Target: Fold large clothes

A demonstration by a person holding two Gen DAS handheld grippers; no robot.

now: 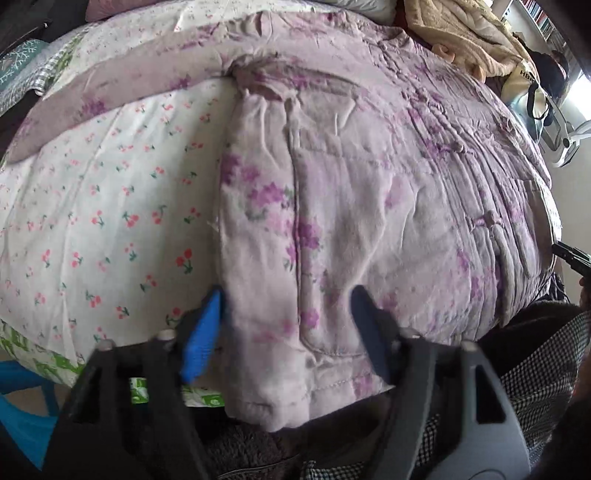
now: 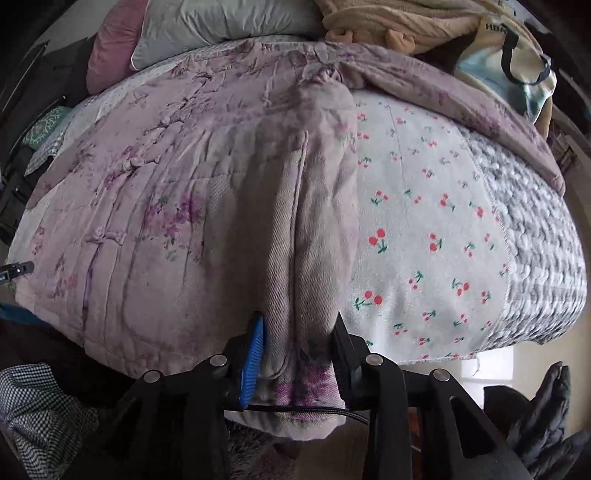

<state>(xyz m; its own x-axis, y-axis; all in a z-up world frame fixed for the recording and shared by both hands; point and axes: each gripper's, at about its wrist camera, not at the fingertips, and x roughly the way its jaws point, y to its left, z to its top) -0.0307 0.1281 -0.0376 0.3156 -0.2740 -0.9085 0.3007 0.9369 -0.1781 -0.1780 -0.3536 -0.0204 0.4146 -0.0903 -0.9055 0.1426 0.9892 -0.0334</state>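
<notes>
Nearest the lens, the left gripper [image 1: 286, 325] stands with its jaws spread wide over the hem corner of a padded lilac jacket [image 1: 369, 184], one ribbed blue pad at the jacket's outer side edge and the dark pad resting on the quilted front panel; the pads straddle the cloth without pinching it. On the jacket's opposite side, the right gripper [image 2: 299, 347] has its jaws drawn in on a bunched ridge of the jacket's hem [image 2: 295, 387], the blue pad and the black one pressing either flank of the fold, so the coarse twill weave puckers into two long rolls between them. A thin black cable runs under that fold. The jacket lies flat, front up, on a bed covered by a soft white blanket printed with small red cherries [image 1: 110, 206]; it is thick and stitched in parallel channels, faded purple blossoms scattered over it, with a curved patch pocket [image 1: 332, 258] near the hem and knotted cloth frog buttons [image 1: 484, 221] down the middle. One sleeve [image 1: 122, 85] stretches out sideways from the jacket across the blanket. Beside the jacket, past the cherry print, the bed shows a nubbly grey and white woven patch [image 2: 535, 240]. Beyond the jacket's collar sit a grey pillow [image 2: 221, 26], a fleecy tan blanket [image 2: 399, 22] and a pale tote bag with dark straps [image 2: 513, 62].
</notes>
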